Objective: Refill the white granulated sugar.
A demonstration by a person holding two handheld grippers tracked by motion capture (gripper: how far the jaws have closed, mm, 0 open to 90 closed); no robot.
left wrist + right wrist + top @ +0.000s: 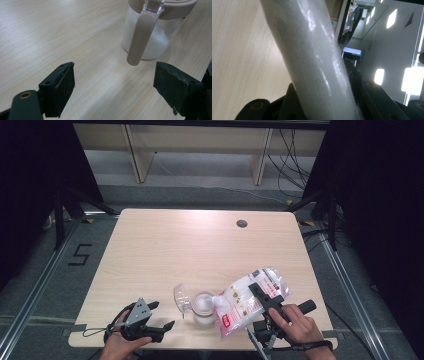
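Observation:
A clear bag of white granules (pixel 244 301) with a red and white label is tipped leftward, its low corner at the mouth of a clear jar (pixel 202 310). My right gripper (pixel 263 296) is shut on the bag's upper part, and in the right gripper view the white bag (pixel 312 57) runs up between the black jaws of that gripper (pixel 324 100). The jar has a beige rim, white contents, and a clear lid (pixel 181 297) flipped open to its left. My left gripper (pixel 162 315) rests open to the left of the jar. In the left gripper view, the jar (pixel 152 42) and its beige strap (pixel 141 37) stand beyond my open left gripper (pixel 115 87), apart from it.
The light wooden table (pixel 200 245) has a round cable hole (pixel 242 223) at the back right. The jar and both hands sit close to the table's front edge. Dark floor, metal rails and cables surround the table.

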